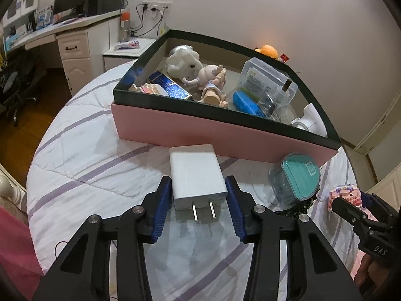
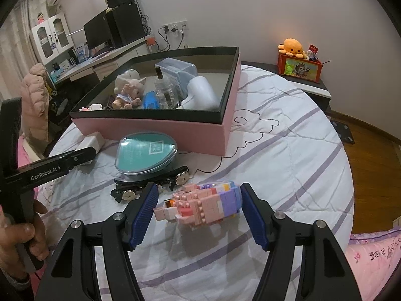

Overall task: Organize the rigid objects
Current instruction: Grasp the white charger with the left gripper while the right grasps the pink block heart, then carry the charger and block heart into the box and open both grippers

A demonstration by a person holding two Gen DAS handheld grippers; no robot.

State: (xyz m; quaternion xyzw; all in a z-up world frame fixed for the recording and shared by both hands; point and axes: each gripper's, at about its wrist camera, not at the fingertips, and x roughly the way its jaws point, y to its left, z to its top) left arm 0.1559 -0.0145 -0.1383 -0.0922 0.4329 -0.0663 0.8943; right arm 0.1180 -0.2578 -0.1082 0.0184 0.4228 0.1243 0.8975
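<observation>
A white plug charger (image 1: 196,175) lies on the bed in front of the pink box (image 1: 200,135). My left gripper (image 1: 199,198) is open, its blue pads on either side of the charger's plug end, close but not clearly gripping. In the right wrist view a pink and purple brick model (image 2: 200,203) lies between the open pads of my right gripper (image 2: 198,213), with gaps on both sides. The pink box (image 2: 200,135) holds a doll (image 1: 213,82), a white figure, a blue case, a clear bottle and a plastic container.
A teal-lidded clear case (image 2: 146,151) lies by the box, also in the left wrist view (image 1: 297,178). A black hair clip (image 2: 150,185) lies beside it. A red box with an orange plush (image 2: 299,62) stands at the back right. A desk stands at the left.
</observation>
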